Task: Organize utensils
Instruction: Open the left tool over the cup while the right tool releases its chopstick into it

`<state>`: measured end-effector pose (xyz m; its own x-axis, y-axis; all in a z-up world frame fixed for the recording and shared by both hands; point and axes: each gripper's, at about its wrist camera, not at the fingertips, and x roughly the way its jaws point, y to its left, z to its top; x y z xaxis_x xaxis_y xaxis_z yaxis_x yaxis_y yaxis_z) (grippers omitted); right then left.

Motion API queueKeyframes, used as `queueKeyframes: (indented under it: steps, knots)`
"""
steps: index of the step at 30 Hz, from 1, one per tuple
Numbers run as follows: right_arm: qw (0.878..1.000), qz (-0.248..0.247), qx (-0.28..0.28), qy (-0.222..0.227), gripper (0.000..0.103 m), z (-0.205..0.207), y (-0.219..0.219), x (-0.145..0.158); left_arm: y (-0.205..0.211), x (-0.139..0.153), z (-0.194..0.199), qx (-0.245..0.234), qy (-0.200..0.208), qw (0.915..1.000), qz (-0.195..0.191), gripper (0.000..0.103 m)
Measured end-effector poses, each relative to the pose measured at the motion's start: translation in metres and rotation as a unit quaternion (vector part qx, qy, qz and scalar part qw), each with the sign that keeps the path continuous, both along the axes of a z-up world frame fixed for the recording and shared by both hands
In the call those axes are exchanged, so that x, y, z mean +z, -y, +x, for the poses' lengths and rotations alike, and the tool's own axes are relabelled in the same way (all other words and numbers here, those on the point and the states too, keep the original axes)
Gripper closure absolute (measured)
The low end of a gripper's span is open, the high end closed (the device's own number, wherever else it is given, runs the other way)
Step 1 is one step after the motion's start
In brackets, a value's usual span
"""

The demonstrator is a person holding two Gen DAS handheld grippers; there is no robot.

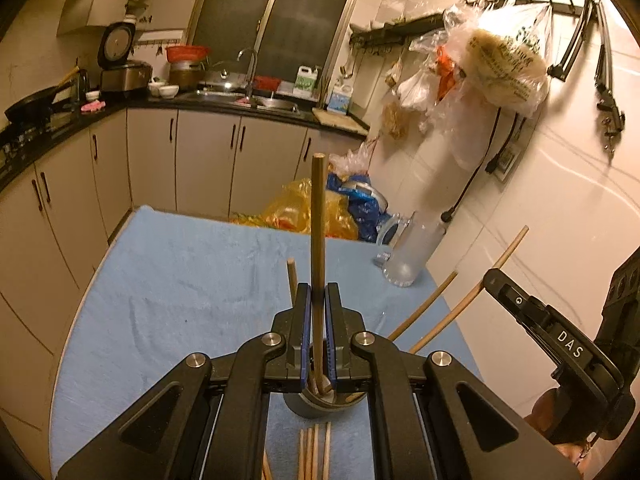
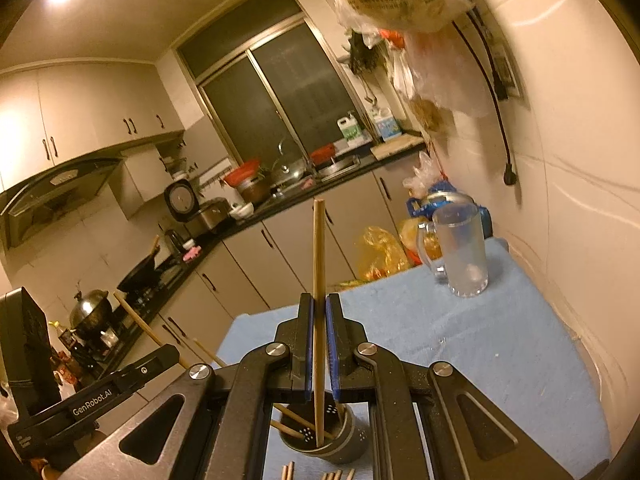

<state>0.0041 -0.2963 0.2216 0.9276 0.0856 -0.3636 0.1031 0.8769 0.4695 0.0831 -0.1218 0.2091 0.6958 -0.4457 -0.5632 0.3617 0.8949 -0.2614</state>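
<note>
Blue cloth (image 1: 168, 280), chopstick (image 1: 318, 240) over holder (image 2: 340, 440)

Both grippers are being shown as matte black linkage frames with triangular cut-outs in the outer arms. On the left gripper (image 1: 318, 304), blue ribbed pads (image 1: 306, 332) are being carried on the inner faces of the fingers, and round silver screws (image 1: 273, 338) are being seen behind them at each pivot. The right gripper (image 2: 319, 316) is being built alike, with blue pads (image 2: 331, 340) and silver screws (image 2: 277, 348). White lettering "DAS" is being displayed on its side, "GenRobot.AI" on the left one's.
</note>
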Motion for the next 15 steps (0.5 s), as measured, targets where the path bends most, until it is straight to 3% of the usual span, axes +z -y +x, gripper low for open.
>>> queueKeyframes:
  steps: [7,15]
  knots:
    - [1.000,0.004,0.009,-0.028,0.097,0.013,-0.004,-0.024,0.003,-0.029,0.008,-0.002,-0.024,0.9997,0.007,0.097]
    - [0.999,0.008,0.013,-0.040,0.095,0.017,-0.006,-0.036,0.002,-0.034,0.010,0.002,-0.027,0.9996,0.011,0.097]
